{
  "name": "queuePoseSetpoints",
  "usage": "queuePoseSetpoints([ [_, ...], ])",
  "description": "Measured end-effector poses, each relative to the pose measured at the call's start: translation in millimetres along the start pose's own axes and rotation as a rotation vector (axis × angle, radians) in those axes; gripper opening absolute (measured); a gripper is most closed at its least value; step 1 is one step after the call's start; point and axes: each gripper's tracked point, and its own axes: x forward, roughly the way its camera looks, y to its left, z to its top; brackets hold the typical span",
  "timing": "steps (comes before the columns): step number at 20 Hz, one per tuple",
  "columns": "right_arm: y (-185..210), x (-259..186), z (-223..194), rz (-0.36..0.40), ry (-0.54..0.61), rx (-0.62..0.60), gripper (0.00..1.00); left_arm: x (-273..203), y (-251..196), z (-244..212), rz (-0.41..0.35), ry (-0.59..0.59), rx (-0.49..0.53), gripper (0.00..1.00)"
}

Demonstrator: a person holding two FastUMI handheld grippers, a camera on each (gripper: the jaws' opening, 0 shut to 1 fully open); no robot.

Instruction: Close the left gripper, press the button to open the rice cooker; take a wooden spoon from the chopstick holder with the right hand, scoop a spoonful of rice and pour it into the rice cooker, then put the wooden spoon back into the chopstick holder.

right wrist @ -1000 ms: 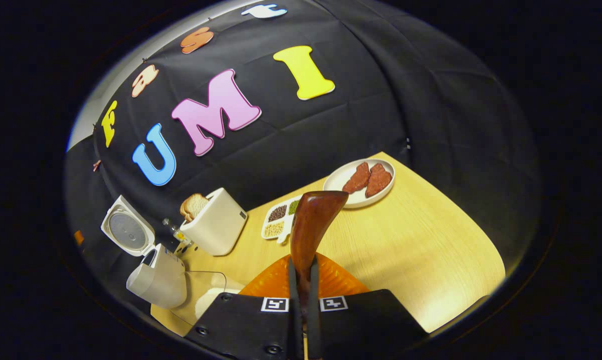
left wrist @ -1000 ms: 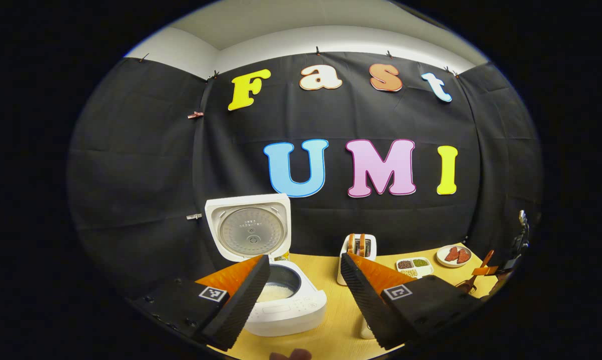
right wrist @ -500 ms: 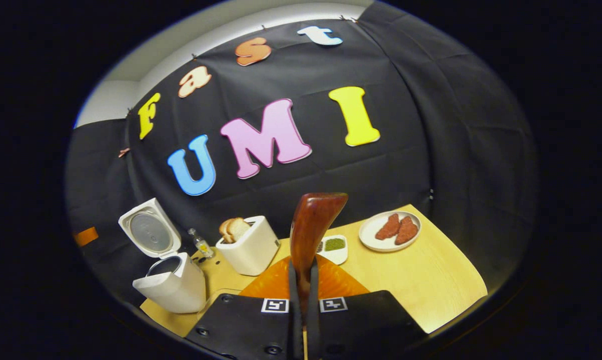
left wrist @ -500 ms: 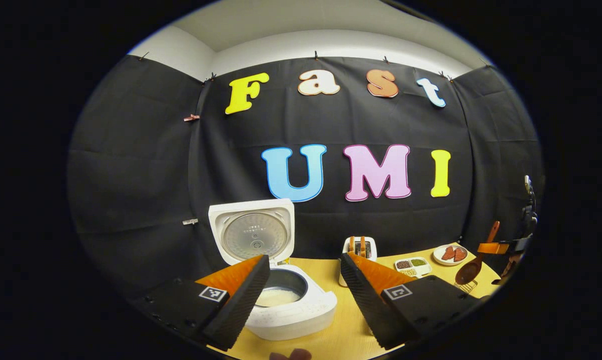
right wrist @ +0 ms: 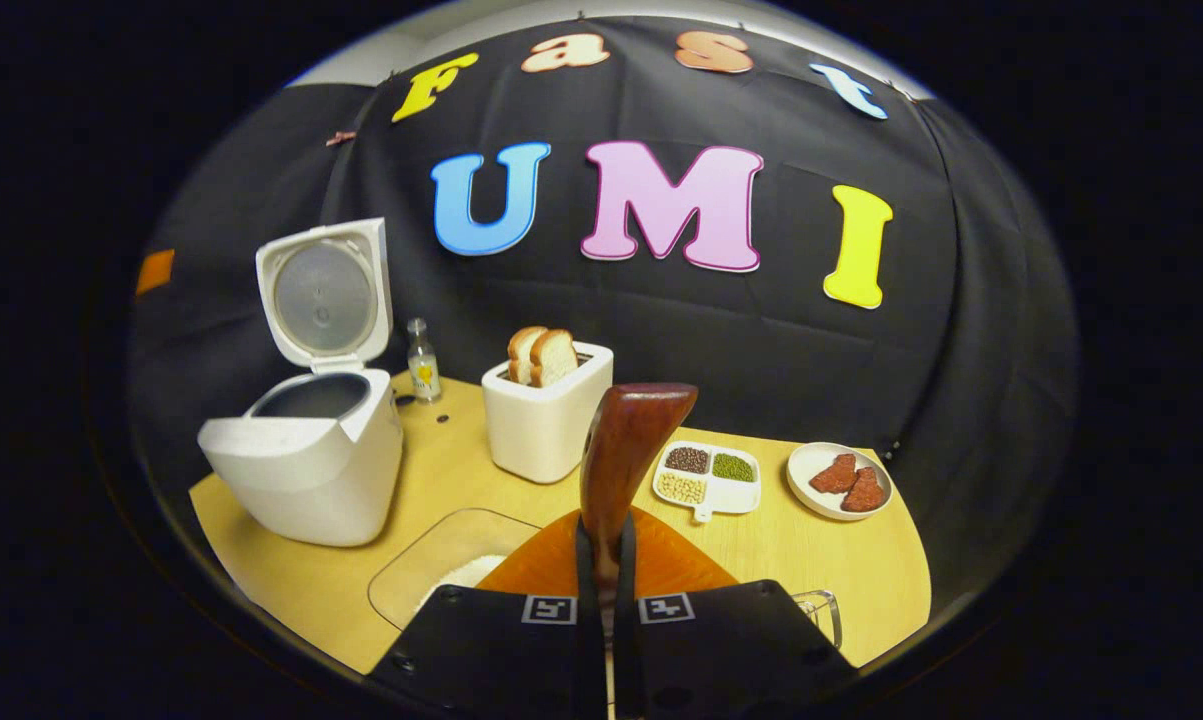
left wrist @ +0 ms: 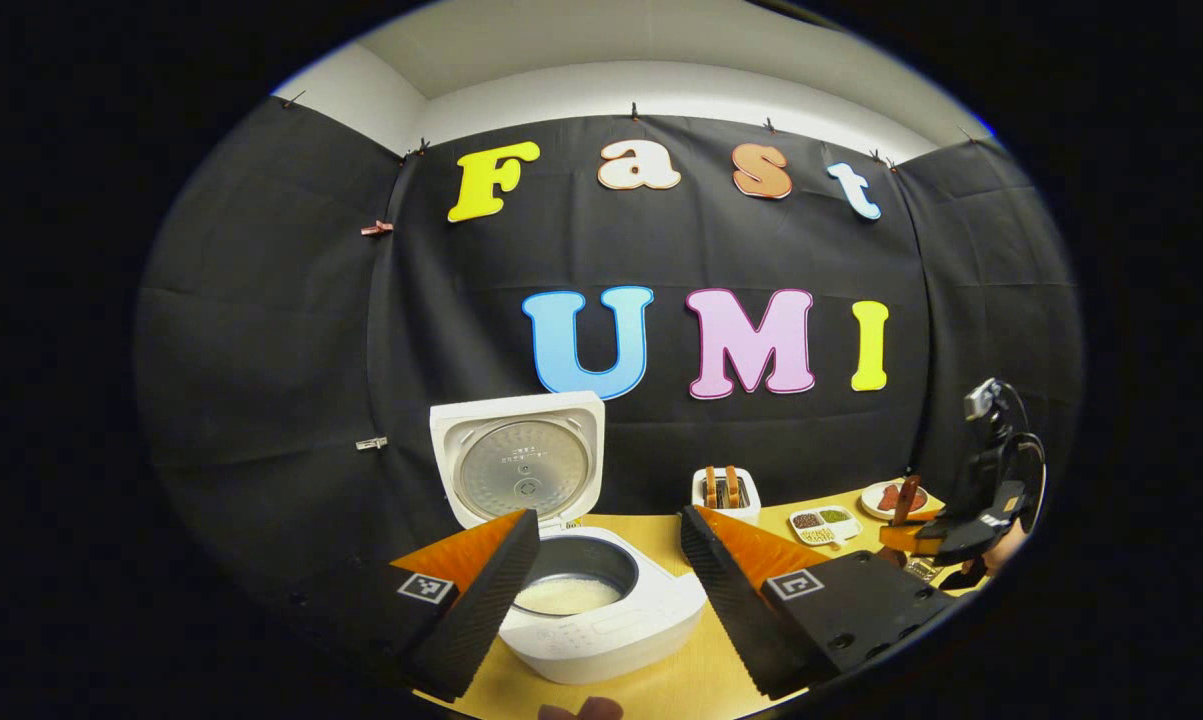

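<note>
The white rice cooker stands with its lid up and white rice in its pot. My left gripper is open just in front of it, holding nothing. In the right gripper view the cooker sits at the left of the table. My right gripper is shut on the wooden spoon, whose brown handle end rises ahead of the fingers; the bowl is hidden below. Far right in the left gripper view, that right gripper holds the spoon upright.
A glass dish of rice lies just left of my right gripper. Behind it are a toaster with bread, a small bottle, a divided dish of beans and a plate of red pieces. A clear holder rim shows at the right.
The right gripper has levelled out and swung left with the spoon, so the table and rice dish now lie below it. The left gripper drifted slightly and stays open.
</note>
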Motion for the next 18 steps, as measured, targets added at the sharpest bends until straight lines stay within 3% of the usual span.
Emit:
queuePoseSetpoints([
  [4,12,14,-39,-0.086,0.09,-0.157,0.08,1,15,-7,-0.015,-0.001,0.022,0.98],
  [7,18,13,-61,-0.144,0.163,-0.144,0.08,3,22,-9,-0.031,-0.001,0.02,0.98],
  [10,25,11,-65,-0.191,0.188,-0.009,0.08,6,30,-14,-0.034,0.001,0.017,0.98],
  [12,33,11,-65,-0.196,0.197,0.121,0.12,5,33,-14,-0.036,0.001,0.016,0.98],
  [18,43,17,-63,-0.199,0.183,0.449,0.08,3,42,-17,-0.027,0.005,0.014,0.98],
])
